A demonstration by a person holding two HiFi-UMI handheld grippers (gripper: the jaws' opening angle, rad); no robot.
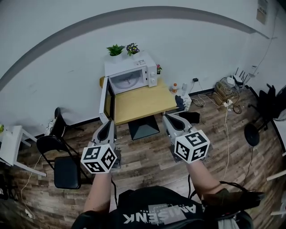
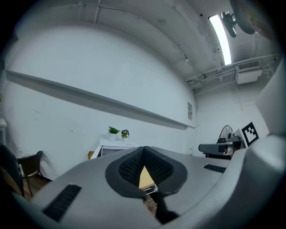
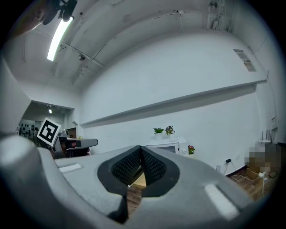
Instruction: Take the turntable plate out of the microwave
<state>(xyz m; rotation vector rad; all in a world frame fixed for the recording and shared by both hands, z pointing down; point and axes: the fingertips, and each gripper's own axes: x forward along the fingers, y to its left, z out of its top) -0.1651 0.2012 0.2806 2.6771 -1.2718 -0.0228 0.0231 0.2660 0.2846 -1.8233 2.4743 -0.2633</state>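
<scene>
While the person holds both tools level in front of the body, the left gripper (image 1: 108, 124) and the right gripper (image 1: 170, 118) each have their jaws pressed together with nothing between the ribbed pads. Each carries one cube with black-and-white square markers, two cubes in all (image 1: 99, 159) (image 1: 192, 146).

One white microwave (image 1: 132, 74) stands at the far end of one wooden table (image 1: 143, 103) against the white wall, well apart from both grippers. Its single door (image 1: 106, 103) is swung open to the left in the head view. The turntable plate (image 1: 129, 81) sits inside the open cavity, one pale round disc.

Three small potted plants show: two on top of the microwave, a green one (image 1: 115, 49) and a flowering one (image 1: 132, 48), and a third (image 1: 158, 69) just beside its right wall. One small orange-capped bottle (image 1: 174, 87) stands near the table's right edge. Two black chairs (image 1: 65, 167) (image 1: 57, 120) are on the wooden floor to the left.

White letters run upside down across the person's black garment (image 1: 156, 214); they are partly cut off and I cannot read them surely. One sheet on the wall (image 1: 262, 10) bears print too small to read.
</scene>
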